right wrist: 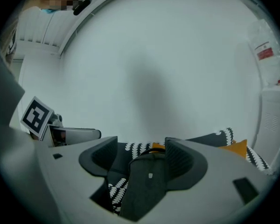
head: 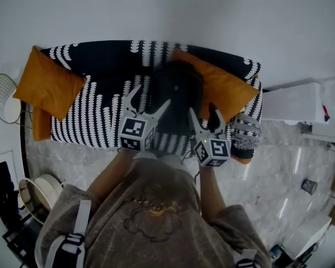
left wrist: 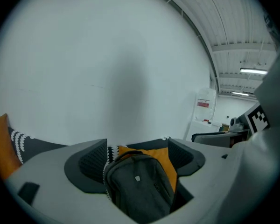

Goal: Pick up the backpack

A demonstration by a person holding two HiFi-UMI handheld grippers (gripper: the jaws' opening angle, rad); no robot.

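A dark grey backpack (head: 176, 91) stands upright in the middle of the black-and-white patterned sofa (head: 100, 102), leaning on an orange cushion (head: 226, 88). My left gripper (head: 151, 96) hovers in front of the pack's left side, jaws open and empty. My right gripper (head: 204, 115) hangs open at its right side, also empty. In the left gripper view the backpack (left wrist: 140, 188) shows beyond the spread jaws of the left gripper (left wrist: 137, 155), apart from both pads. In the right gripper view the backpack (right wrist: 147, 185) fills the gap ahead of the right gripper (right wrist: 140, 155), whose pads do not press on it.
Another orange cushion (head: 47, 85) lies on the sofa's left end and a grey knitted one (head: 245, 133) at its right end. A white cabinet (head: 293, 102) stands to the right, a wire side table (head: 3, 94) to the left. Marble floor (head: 268, 183) lies in front.
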